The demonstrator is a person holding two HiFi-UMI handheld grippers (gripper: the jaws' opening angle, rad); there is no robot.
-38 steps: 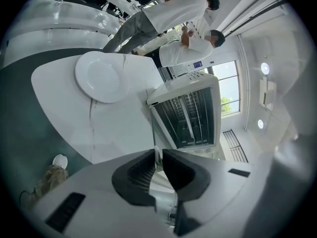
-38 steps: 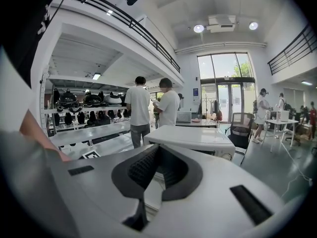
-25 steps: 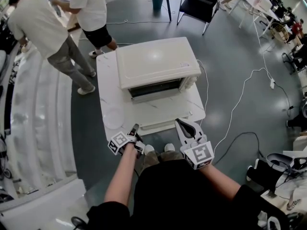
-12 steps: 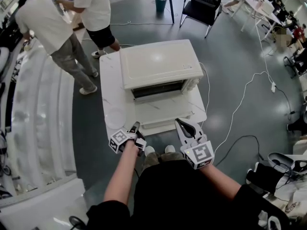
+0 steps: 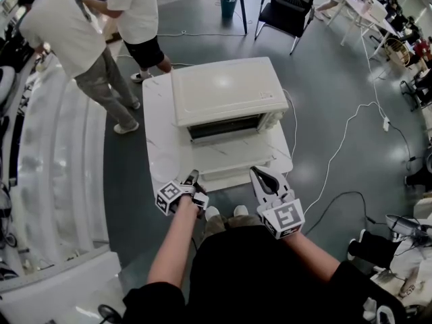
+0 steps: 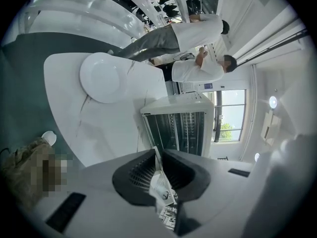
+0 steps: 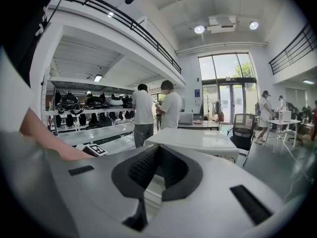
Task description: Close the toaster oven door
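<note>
My left fingers (image 5: 192, 176) are almost together, pinched on the near left corner of the toaster oven door (image 5: 236, 171). In the left gripper view the door's thin edge runs straight into the narrow gap between them. My right fingers (image 5: 255, 171) are tip to tip with nothing between them, just over the door's near right end; I can't tell whether they touch it.

Everything sits on a white marble-look desk (image 5: 154, 106), with a white plate (image 6: 100, 77) on the bare stretch left of the oven. Round it there's a grey-green floor (image 5: 324, 100), a white cable (image 5: 337, 147) snaking off to the right and a black chair (image 5: 283, 2) further back. Two people in white tops (image 5: 61, 39) stand beyond the desk's far left corner.

The cream toaster oven (image 5: 223, 90) stands at the back half of the desk, facing me. Its door is dropped flat towards me, and the dark cavity with its wire rack (image 6: 181, 130) is wide open.
</note>
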